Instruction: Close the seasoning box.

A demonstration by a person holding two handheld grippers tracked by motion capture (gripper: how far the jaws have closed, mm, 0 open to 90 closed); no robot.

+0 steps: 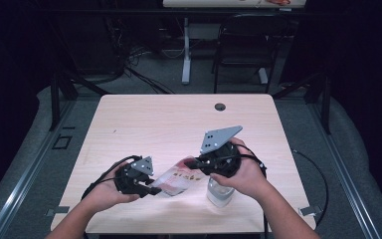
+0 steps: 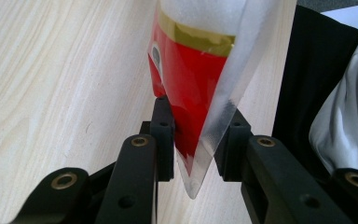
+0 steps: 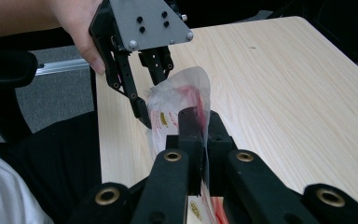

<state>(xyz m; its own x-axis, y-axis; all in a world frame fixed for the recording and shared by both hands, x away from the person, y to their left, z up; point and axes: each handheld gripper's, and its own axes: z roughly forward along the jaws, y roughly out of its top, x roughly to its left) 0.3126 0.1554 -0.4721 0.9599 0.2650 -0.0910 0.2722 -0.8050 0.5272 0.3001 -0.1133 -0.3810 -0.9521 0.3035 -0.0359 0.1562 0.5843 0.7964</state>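
A clear plastic pouch (image 1: pixel 176 180) printed in red hangs just above the table between my two grippers. My left gripper (image 1: pixel 156 189) grips its near-left end. In the left gripper view the pouch's pointed corner (image 2: pixel 191 70) sits between the jaws of the left gripper (image 2: pixel 196 130), both pads against it. My right gripper (image 1: pixel 186 162) holds the opposite end. In the right gripper view the right gripper (image 3: pixel 199 119) is shut tight on the pouch's edge (image 3: pixel 177 100). The left gripper (image 3: pixel 153 93) faces it, clasping the puffed far end.
A small clear container (image 1: pixel 220 191) stands on the wooden table (image 1: pixel 169 124) under the right hand. A cable hole (image 1: pixel 220 106) sits at the table's far edge. A black chair (image 1: pixel 243 50) and a desk leg (image 1: pixel 186 50) stand beyond the table.
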